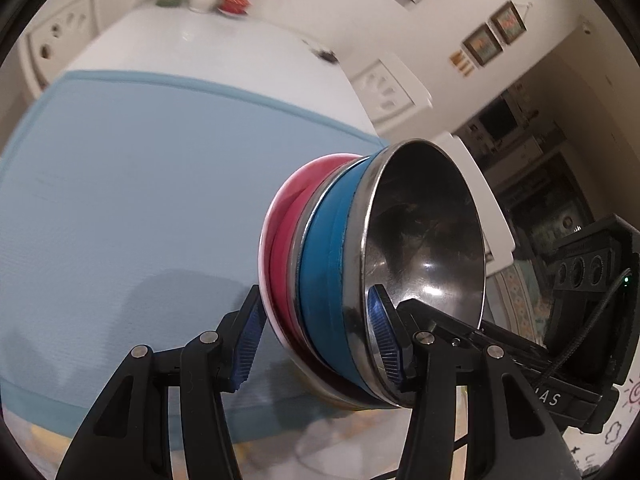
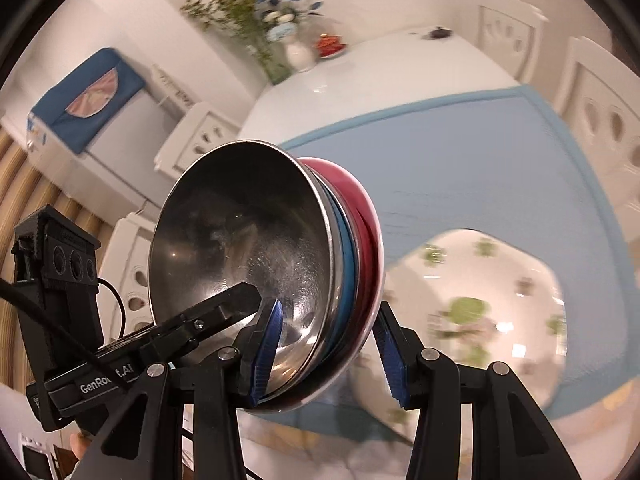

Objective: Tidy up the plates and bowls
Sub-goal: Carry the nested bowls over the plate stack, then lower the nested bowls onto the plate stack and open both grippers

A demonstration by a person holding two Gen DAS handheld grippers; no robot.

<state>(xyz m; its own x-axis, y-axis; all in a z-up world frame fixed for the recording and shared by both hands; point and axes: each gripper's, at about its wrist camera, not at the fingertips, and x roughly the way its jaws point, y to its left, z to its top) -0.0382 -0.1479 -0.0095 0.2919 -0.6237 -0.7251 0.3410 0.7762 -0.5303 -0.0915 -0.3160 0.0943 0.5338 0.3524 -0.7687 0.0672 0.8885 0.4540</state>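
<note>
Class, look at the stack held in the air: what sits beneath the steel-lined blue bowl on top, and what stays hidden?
Beneath the blue bowl is nested a red bowl, with a pale pink rim below it. Only their outer edges show; their insides are covered.

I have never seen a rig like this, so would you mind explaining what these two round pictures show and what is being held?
No robot here: a person carries a two-finger gripper in each hand, each with a fisheye camera looking along its fingers. One picture is from the left gripper, the other from the right gripper. Both clamp the same stack of bowls, steel inside, blue and red outside, from opposite sides, lifted and tilted above a white table with a blue mat. A floral plate lies on the mat; a vase of flowers stands at the far end.
</note>
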